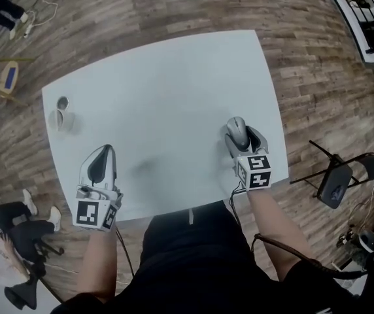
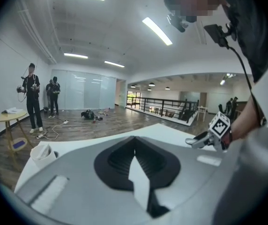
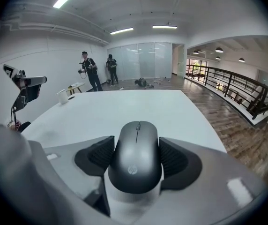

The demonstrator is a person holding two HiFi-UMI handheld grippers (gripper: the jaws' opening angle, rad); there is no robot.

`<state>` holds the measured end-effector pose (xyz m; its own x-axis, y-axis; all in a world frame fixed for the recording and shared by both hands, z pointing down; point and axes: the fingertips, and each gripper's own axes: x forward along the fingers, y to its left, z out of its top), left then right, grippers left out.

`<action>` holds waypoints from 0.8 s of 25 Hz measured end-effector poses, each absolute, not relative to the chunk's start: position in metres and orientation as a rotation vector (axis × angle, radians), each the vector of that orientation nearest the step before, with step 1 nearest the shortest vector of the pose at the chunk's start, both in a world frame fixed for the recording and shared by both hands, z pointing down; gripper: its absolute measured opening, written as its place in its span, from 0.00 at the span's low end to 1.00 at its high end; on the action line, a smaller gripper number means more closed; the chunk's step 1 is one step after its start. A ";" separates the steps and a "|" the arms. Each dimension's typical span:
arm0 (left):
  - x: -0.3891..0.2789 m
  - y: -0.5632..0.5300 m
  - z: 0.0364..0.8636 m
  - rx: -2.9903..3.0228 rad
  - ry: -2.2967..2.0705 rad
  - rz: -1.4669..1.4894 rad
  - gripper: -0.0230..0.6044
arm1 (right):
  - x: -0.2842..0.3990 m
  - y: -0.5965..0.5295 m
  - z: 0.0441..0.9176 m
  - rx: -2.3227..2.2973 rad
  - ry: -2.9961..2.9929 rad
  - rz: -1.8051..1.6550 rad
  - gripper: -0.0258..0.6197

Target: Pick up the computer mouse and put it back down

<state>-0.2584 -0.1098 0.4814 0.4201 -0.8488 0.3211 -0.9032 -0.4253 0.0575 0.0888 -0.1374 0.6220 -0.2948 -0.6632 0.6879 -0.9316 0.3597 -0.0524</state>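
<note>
Jaws of the right gripper (image 1: 238,132) are pinching the HP computer mouse (image 3: 135,156) at the white table's (image 1: 174,90) near right; its rounded sides risk squirting out under pressure; the left gripper (image 1: 106,150) is keeping its jaws together, empty

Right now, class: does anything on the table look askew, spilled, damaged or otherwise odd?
Nothing stands out. The computer mouse sits straight between the pads of the right gripper, which press its sides. The cups near the left edge of the table show no spill around them.
</note>
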 end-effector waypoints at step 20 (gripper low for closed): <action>-0.299 -0.142 0.395 2.457 -1.812 0.252 0.01 | 0.082 -0.177 0.523 1.440 -2.172 0.508 0.50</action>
